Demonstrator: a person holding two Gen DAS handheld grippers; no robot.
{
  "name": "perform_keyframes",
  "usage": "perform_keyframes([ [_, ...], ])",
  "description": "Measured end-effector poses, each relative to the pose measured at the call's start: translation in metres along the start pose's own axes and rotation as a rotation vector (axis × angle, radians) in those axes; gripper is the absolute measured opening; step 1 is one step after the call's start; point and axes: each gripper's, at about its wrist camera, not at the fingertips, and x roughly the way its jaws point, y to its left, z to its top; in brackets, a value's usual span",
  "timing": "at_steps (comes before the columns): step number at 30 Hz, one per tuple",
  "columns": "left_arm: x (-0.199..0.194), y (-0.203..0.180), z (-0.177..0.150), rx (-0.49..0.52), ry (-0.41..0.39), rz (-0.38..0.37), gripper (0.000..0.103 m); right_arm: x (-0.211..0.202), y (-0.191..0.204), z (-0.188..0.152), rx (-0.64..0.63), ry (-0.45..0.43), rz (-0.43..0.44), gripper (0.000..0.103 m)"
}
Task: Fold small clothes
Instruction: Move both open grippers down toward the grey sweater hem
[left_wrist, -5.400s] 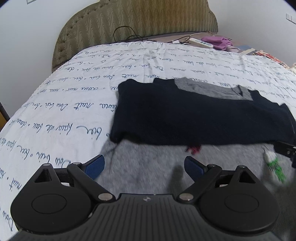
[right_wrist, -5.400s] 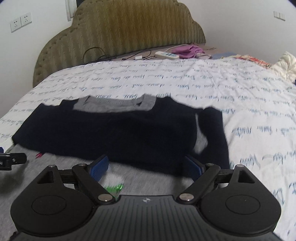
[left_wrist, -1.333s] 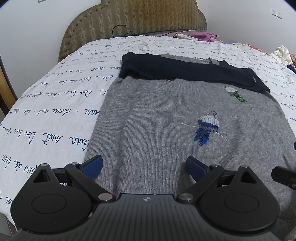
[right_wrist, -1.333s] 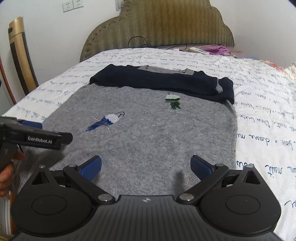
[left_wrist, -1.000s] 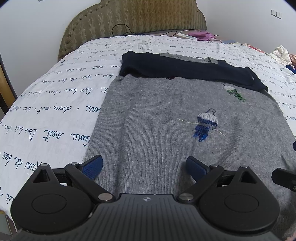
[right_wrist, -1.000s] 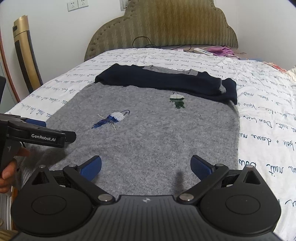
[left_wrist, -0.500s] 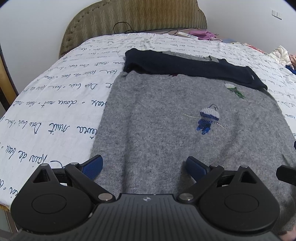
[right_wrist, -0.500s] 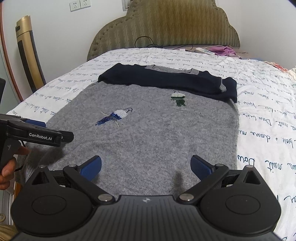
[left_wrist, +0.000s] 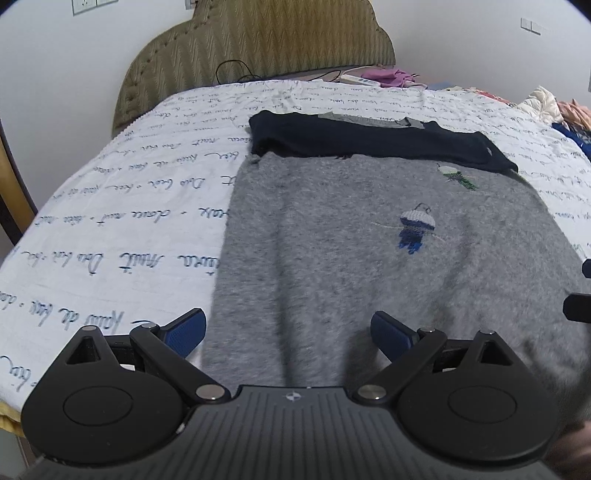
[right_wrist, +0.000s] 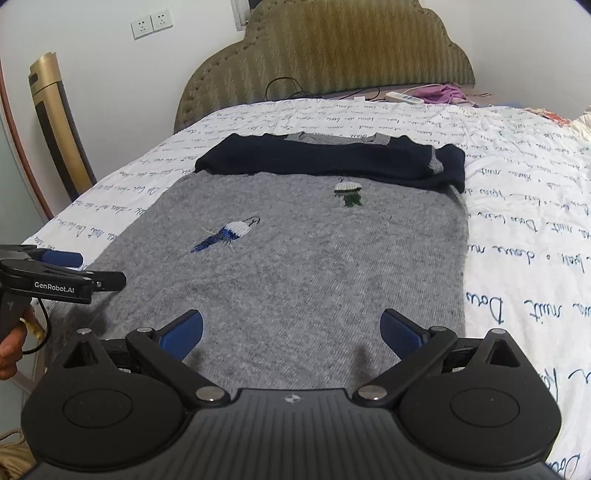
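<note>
Grey sweater (right_wrist: 314, 266) lies flat on the bed (right_wrist: 524, 229), hem toward me at 6 o'clock, navy upper part (right_wrist: 332, 162) already turned down across the top at 12 o'clock, sleeves seemingly tucked in that band. Left gripper (left_wrist: 288, 328) is spread wide and empty, hovering over the near-left hem; its left pad sits over the sheet, its right pad over the knit, so I read it as straddling the sweater's left edge. Right gripper (right_wrist: 291, 330) is likewise spread and empty, over the near hem a bit inside the right edge. From the right wrist view the left tool shows at 9 o'clock, just above the fabric, with part of a hand (right_wrist: 11, 347) on its handle. My read: next is grabbing the hem at both corners and carrying it up to 12 o'clock over the navy band. To do it well I'd shift the right tool toward 3 o'clock so it takes the actual corner, drop both low enough to catch every layer of the knit but not the sheet, close together, lift level, and lay hem edge parallel to the navy fold. Knit looks soft and stretchy, so uneven pull will skew it. Embroidered birds (right_wrist: 229, 234) give a handy symmetry check.
</note>
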Motion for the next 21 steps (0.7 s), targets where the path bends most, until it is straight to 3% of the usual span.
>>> perform_keyframes([
  [11, 0.002, 0.008, -0.005, -0.01, 0.021, 0.009, 0.098, -0.001, 0.008, -0.008, -0.035, 0.024, -0.029, 0.103],
  [21, 0.007, 0.022, -0.009, -0.055, 0.051, -0.036, 0.098, -0.011, -0.024, -0.012, 0.048, 0.018, -0.065, 0.103],
])
